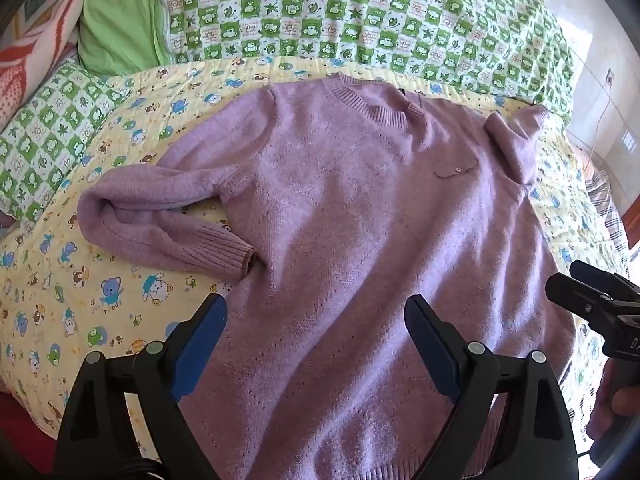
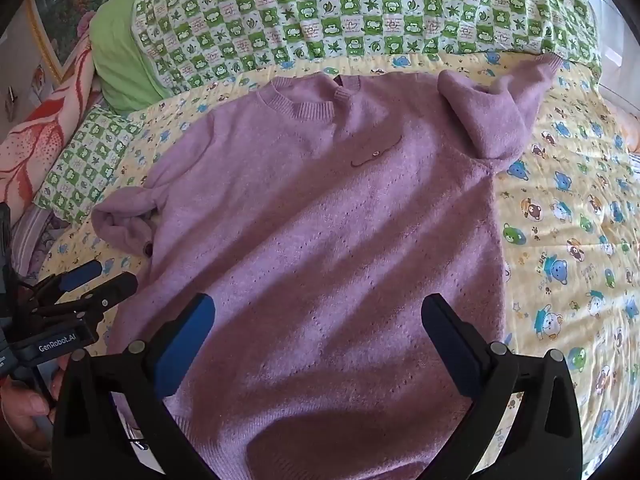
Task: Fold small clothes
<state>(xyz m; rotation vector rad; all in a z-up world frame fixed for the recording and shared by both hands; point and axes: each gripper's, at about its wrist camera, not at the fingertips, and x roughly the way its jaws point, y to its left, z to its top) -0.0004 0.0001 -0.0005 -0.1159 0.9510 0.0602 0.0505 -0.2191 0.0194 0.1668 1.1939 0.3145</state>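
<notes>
A lilac knitted sweater [image 1: 352, 216] lies flat, front up, on a yellow cartoon-print quilt [image 1: 80, 272]; it also shows in the right wrist view [image 2: 320, 232]. Its left sleeve [image 1: 160, 216] is bent back toward the body. Its right sleeve [image 2: 496, 108] is folded up near the shoulder. My left gripper [image 1: 316, 320] is open and empty, hovering over the lower body of the sweater. My right gripper [image 2: 320, 320] is open and empty, also above the lower body. Each gripper shows at the edge of the other's view, the right one [image 1: 592, 296] and the left one [image 2: 92, 284].
A green-and-white checked quilt [image 1: 360, 12] and a plain green pillow [image 1: 120, 16] lie behind the sweater. A red patterned blanket [image 1: 32, 40] is at the far left. A small checked pillow [image 2: 88, 160] sits left of the sweater.
</notes>
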